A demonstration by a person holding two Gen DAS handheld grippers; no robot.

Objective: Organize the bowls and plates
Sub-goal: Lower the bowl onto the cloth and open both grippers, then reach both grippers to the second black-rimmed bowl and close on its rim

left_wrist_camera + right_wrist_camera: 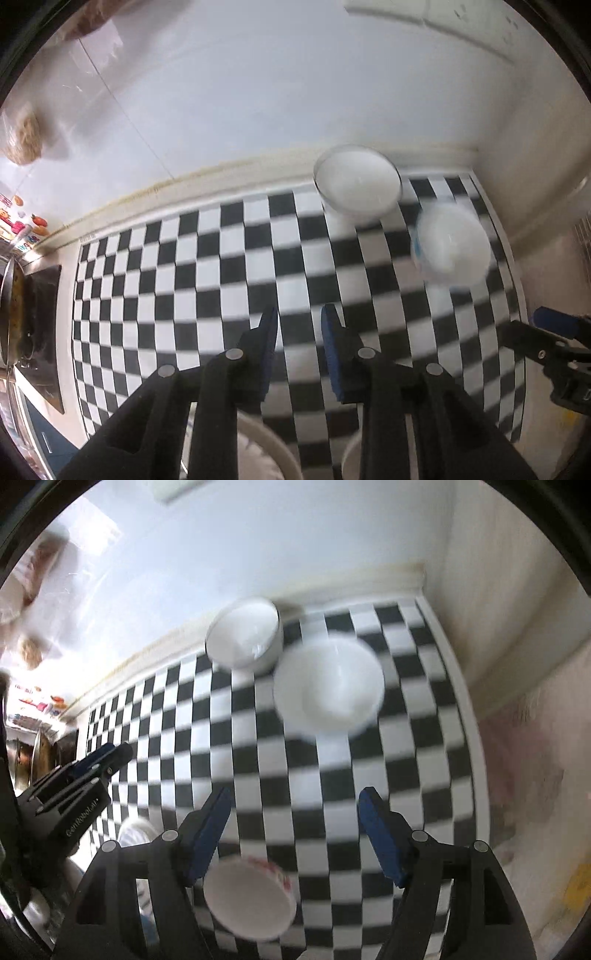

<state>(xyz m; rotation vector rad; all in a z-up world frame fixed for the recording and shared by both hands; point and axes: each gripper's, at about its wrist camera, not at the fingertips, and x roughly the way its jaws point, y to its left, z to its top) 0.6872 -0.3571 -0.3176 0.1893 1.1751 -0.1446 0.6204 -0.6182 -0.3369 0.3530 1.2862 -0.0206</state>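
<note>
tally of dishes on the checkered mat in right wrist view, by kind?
Straight-walled white bowl, by the wall: 1
Rounded white bowl: 1
Red-patterned white bowl, near edge: 1
Plates: 0 clearly visible
Total: 3 on the checkered mat

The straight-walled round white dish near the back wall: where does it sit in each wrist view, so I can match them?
Left wrist view: the straight-walled round white dish sits upper right of centre, at the mat's back edge.
Right wrist view: the same dish sits upper centre-left, just up-left of the wide white bowl.
Shared landmark: the black-and-white checkered mat, with its back edge along the wall.
</note>
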